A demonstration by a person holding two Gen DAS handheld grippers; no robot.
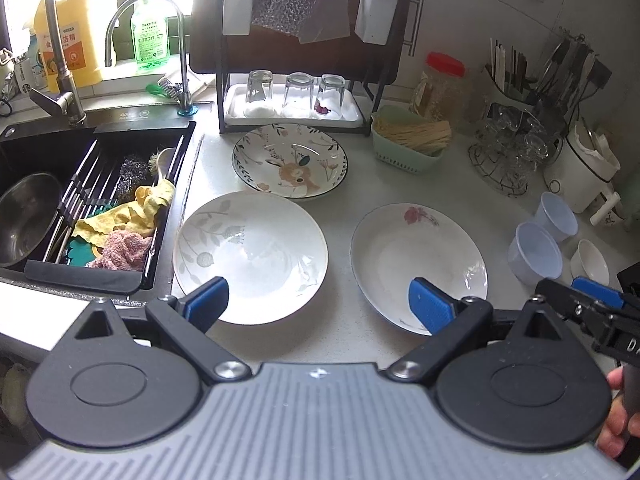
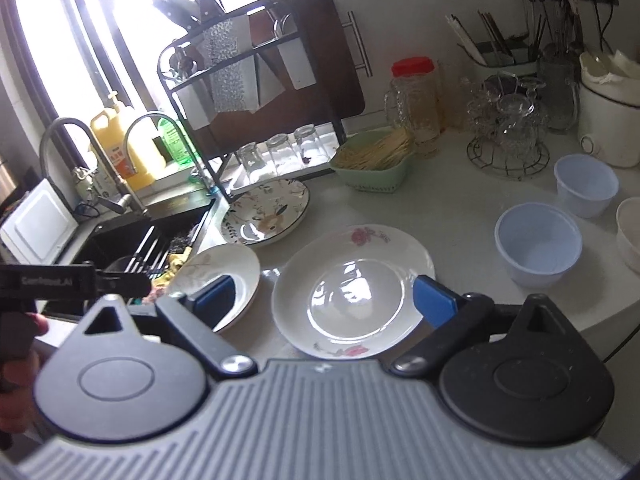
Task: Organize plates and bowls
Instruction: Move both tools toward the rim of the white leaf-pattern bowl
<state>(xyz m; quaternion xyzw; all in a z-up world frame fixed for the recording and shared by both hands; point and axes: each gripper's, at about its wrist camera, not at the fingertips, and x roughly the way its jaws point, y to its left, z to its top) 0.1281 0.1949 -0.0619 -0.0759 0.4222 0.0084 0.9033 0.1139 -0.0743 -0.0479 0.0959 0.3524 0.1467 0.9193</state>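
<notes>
Both grippers stand wide and hold nothing. The left gripper (image 1: 318,304) hangs over the bench (image 1: 344,184) between two plates: the leaf plate (image 1: 250,258) under its left finger, the rose plate (image 1: 418,266) under its right. The right gripper (image 2: 324,300) hangs above the rose plate (image 2: 352,292). Beyond the left gripper lies a deer plate (image 1: 290,162). Right of the right gripper stand two empty plastic bowls (image 2: 538,246). Farther off, a green basket (image 2: 374,170) holds sticks, and a rack tray (image 1: 294,110) holds upturned glasses.

"maxprofe" on green bottle (image 1: 149,36), "洁精" on yellow jug (image 1: 70,40), Starbucks logo on cup (image 1: 25,76)
</notes>
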